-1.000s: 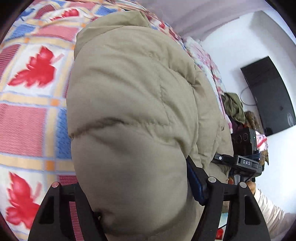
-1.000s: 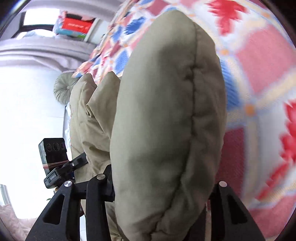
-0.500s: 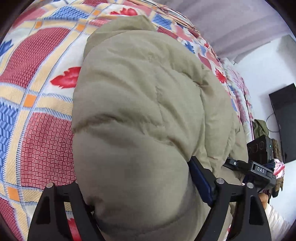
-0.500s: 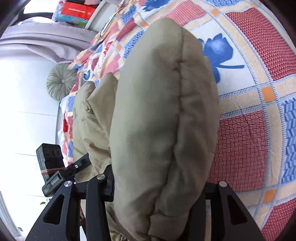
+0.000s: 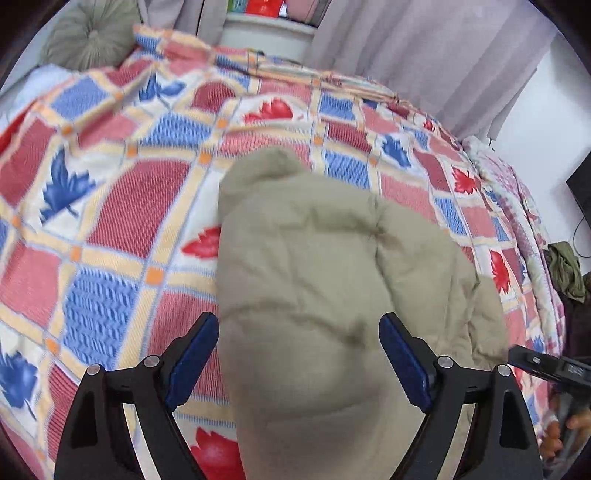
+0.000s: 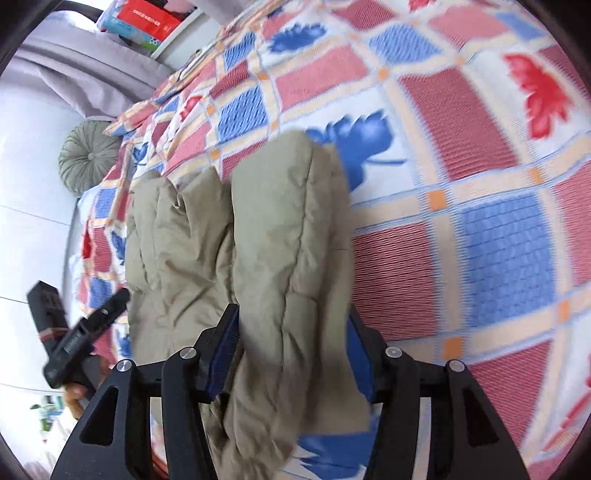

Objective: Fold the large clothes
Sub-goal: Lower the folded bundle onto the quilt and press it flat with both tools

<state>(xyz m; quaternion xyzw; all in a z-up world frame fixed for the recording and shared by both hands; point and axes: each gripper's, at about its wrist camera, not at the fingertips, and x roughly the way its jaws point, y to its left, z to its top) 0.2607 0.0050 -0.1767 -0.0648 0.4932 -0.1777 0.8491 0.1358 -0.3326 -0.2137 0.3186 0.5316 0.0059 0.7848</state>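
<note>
Jacket (image 5: 314,288) folding on the bed, release stage: we are letting go of the padded khaki garment, which is lying in a bulky bundle on the quilt (image 5: 110,206). Our left gripper (image 5: 299,350) is standing wide open, its blue pads (image 5: 192,358) flanking the fabric with a visible gap on the left side; whether the right pad is touching cloth we cannot tell. Our right gripper (image 6: 291,350) is spread about as wide as the fold between its fingers (image 6: 221,350), which are lying against or just beside the cloth, so we cannot tell whether any grip remains. A second ago both grippers were pressing a thick roll of the jacket that was filling each view; half a second ago the hold was unchanged, with more quilt showing. Now the left jaws have parted clearly, the bundle is looking smaller and lower in both views, and the round cushion (image 5: 88,33) and curtains (image 5: 424,55) are coming into the left view. We are reading this as the fold having been carried over and laid down, with both tools backing away. Judging by the lumpy, uneven outline in the right view, the bundle is probably needing a smoothing pass or a further fold.
</note>
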